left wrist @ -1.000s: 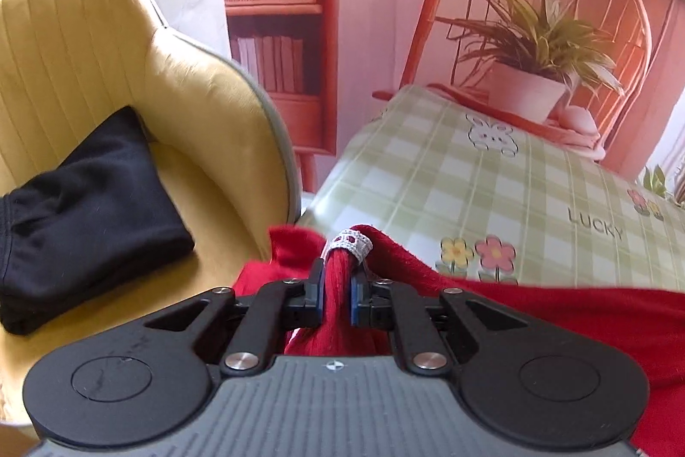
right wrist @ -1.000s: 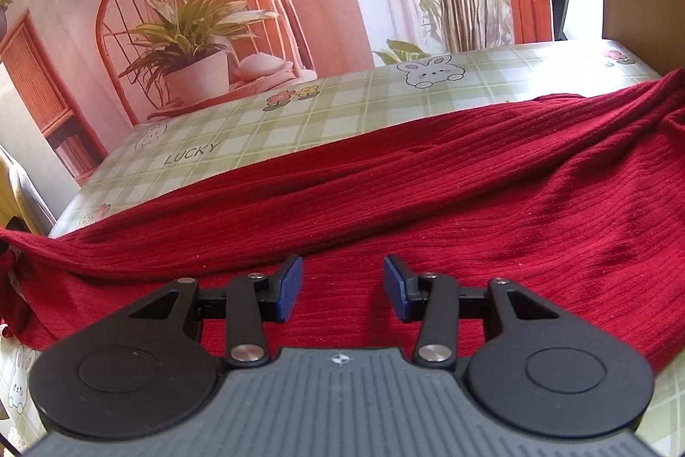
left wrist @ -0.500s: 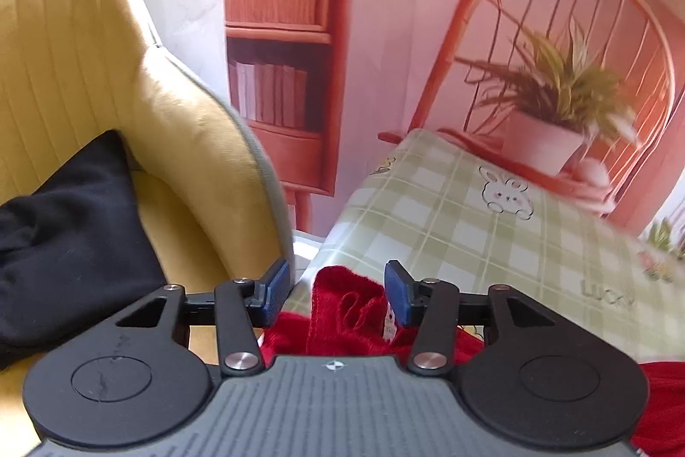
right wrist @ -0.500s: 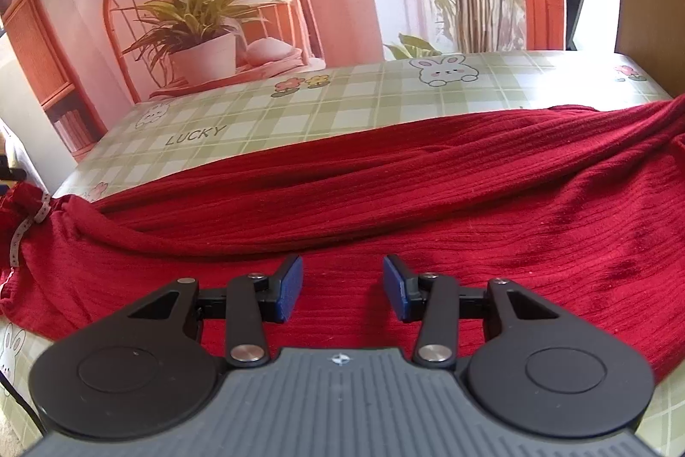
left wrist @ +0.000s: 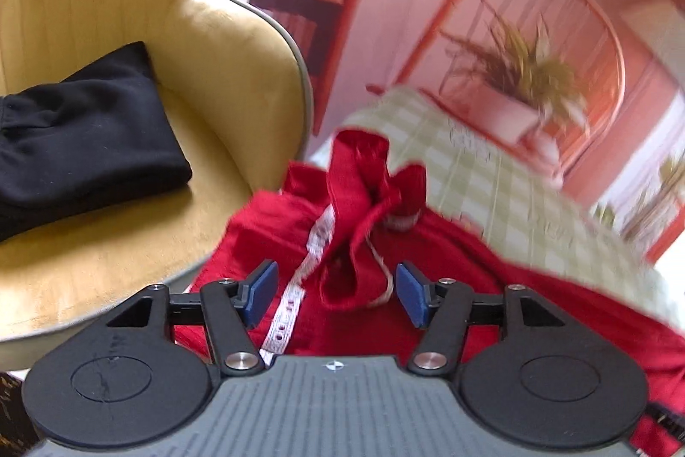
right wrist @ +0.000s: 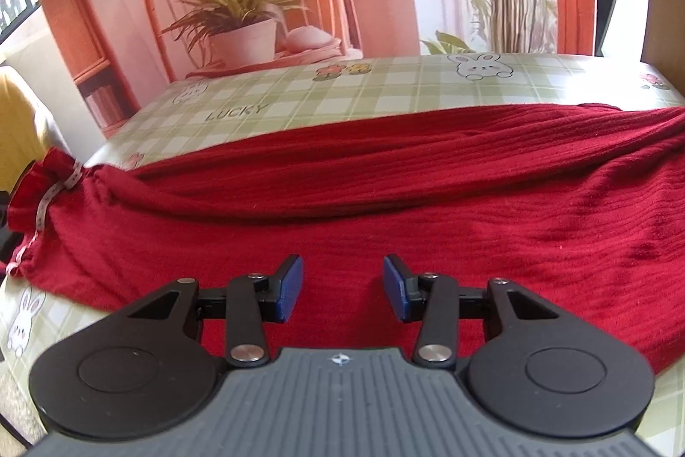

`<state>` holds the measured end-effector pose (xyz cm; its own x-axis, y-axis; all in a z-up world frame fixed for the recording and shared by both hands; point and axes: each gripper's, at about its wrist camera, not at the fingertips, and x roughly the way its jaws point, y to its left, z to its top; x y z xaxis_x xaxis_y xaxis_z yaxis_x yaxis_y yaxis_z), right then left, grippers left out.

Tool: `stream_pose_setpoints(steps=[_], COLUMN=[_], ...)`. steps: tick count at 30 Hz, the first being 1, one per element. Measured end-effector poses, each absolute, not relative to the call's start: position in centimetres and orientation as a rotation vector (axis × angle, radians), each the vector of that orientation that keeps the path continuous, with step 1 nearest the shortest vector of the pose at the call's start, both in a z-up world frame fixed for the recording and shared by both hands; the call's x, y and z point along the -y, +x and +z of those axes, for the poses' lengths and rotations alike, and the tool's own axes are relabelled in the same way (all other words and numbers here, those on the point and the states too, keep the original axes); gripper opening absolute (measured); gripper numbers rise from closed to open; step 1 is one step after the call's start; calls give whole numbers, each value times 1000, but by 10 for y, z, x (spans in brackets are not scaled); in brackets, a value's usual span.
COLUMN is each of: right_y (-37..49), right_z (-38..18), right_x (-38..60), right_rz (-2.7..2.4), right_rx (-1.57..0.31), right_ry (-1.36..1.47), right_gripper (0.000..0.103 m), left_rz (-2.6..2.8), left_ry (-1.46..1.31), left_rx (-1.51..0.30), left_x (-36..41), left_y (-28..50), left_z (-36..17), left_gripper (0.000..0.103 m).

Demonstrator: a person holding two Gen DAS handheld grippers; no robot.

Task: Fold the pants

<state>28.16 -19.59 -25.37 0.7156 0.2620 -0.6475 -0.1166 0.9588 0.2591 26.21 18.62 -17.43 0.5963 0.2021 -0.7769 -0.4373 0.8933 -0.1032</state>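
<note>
Red ribbed knit pants lie stretched across the green checked table. Their bunched waist end, with a white drawstring, sits at the table's left corner. My left gripper hangs just above that bunch, its jaws opening, the cloth lying loose between the blue pads without touching them. My right gripper is open low over the middle of the pants, with nothing pinched between its pads.
A yellow armchair stands left of the table with a folded black garment on its seat. The checked tablecloth is bare behind the pants. A printed backdrop with a chair and potted plant rises behind the table.
My left gripper let go of the red waist bunch and opened wide, then drew back; the bunch dropped onto the table corner. The right gripper stayed open over the pants.
</note>
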Motion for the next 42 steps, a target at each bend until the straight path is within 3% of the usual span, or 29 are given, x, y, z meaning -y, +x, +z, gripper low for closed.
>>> stream_pose_setpoints(steps=[5,7,9,19,23,27,30,32,33,42], right_y=[272,268,263,235,229,225,226,231,236,243], right_z=[-255,-253,-251,-254,-259,-262,-265,-265,-264,-229], right_x=[194,194,195,176,172,166,165,171,176,212], right_rz=[215,214,217,333,341,337,313,303,294,266], right_rx=[-758,-760,-763,-792,-809,-801,-792,-791,-796,-710], right_ry=[187,183,174,19,-5,-74,-115,-102,-86,60], right_gripper=[45,45,45,46,53,54,41,12,8,4], left_rz=[448,491,470,496,488,499,513,522,526,567], left_ry=[-228,-224,-220,-232,-252,-275,-282,-296,-300,-327], left_rx=[-922,-948,-949,-826,-809,-820,-832,-836,-836,-839], left_x=[-186,-192,-194,-205,-205,-208,-209,-212,-214,-221], left_y=[283,288,288,262,254,248,243,240,239,229], left_z=[-199,-205,-205,-148,-131,-133,-139,-143,-144,-153], left_gripper=[63,57,4,5,5,5,5,5,5,5])
